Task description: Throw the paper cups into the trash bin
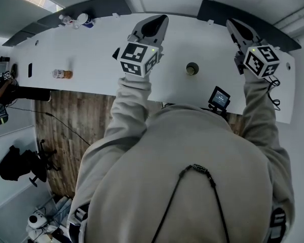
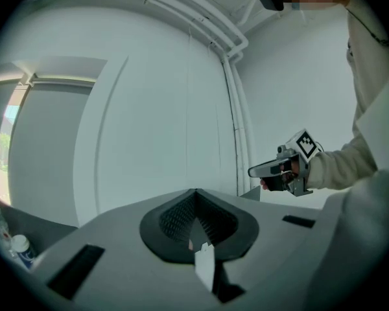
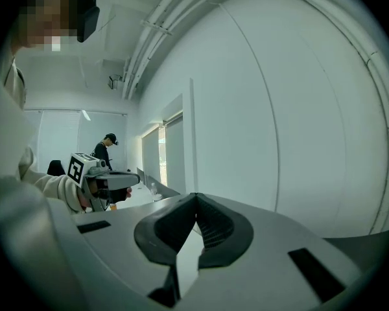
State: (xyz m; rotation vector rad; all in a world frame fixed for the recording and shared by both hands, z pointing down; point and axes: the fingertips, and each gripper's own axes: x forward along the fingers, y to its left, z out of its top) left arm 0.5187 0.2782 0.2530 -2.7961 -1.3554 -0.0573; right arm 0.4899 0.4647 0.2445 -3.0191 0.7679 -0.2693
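Both hand-held grippers are clenched on nothing. The left hand-held gripper (image 1: 159,22) has its jaws pressed tip to tip with only bare wall beyond them, and the right hand-held gripper (image 1: 232,24) is the same. Both are held out roughly level above the white desk (image 1: 91,54), pointing toward its far edge, well apart from each other.

Between them, nearer the right one, a single paper cup (image 1: 192,69) stands upright on the desk with its mouth up. Neither hand-held gripper touches it. It is the only cup that shows.

A paper cup is probably very light and thin-walled, so a hard squeeze would likely crush it and a sideways knock would tip it. A gentle pinch over the rim, one jaw inside and one outside, looks the safest hold, or across the body just under the stiffer rolled lip.

The inside of the cup reads dark, and whether it is empty or holds dregs cannot be told, so it is best kept upright while carried.

Far to the left a bottle (image 1: 62,74) lies on its side. More bottles (image 1: 77,20) stand at the far left corner, their contents unclear. No trash bin shows in any view
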